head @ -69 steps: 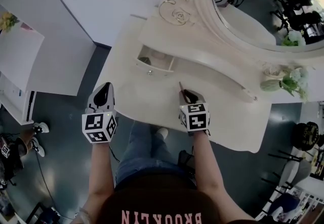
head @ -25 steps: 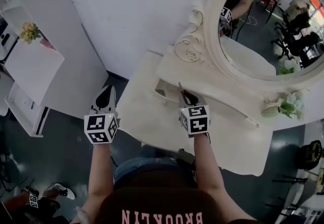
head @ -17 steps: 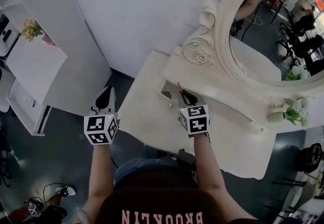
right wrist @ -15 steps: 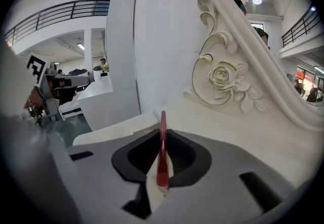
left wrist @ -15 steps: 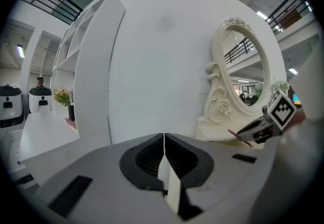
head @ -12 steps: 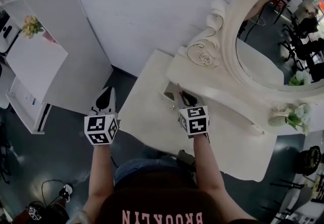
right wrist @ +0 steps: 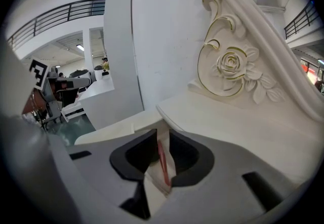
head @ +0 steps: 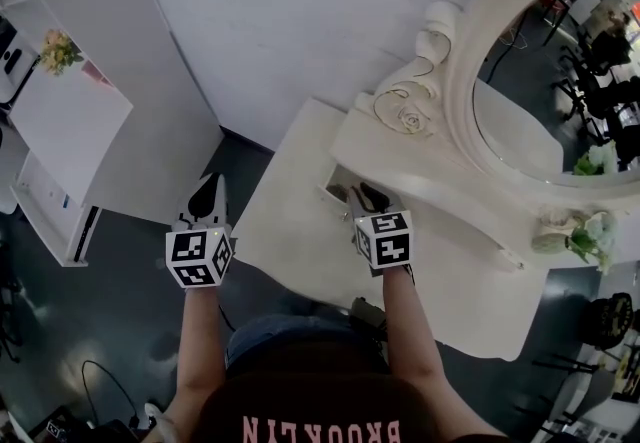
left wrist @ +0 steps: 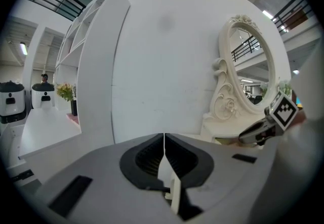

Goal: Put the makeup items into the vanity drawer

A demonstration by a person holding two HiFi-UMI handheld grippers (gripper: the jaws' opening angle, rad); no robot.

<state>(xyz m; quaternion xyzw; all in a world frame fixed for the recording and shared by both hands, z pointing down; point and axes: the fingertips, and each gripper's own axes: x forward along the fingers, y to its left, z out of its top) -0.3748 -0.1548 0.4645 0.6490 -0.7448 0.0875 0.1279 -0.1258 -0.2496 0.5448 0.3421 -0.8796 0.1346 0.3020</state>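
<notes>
The thin red makeup stick point(right wrist: 163, 165) lies loose in the gap between the jaws of the right gripper point(right wrist: 162, 135). These have just been opening and stand slightly spread over the open drawer point(head: 337, 193) near the table's point(head: 290, 236) left end. The stick leans on one jaw, so it may cling there, or tip past the drawer front and roll off the table. The carved shelf point(right wrist: 238, 122) sits close above the drawer and crowds the gripper. The left gripper point(head: 205, 199) hangs off the table's edge with its jaws pressed together and empty. The mirror point(head: 545, 116) and flowers point(head: 590, 231) stand well apart.
</notes>
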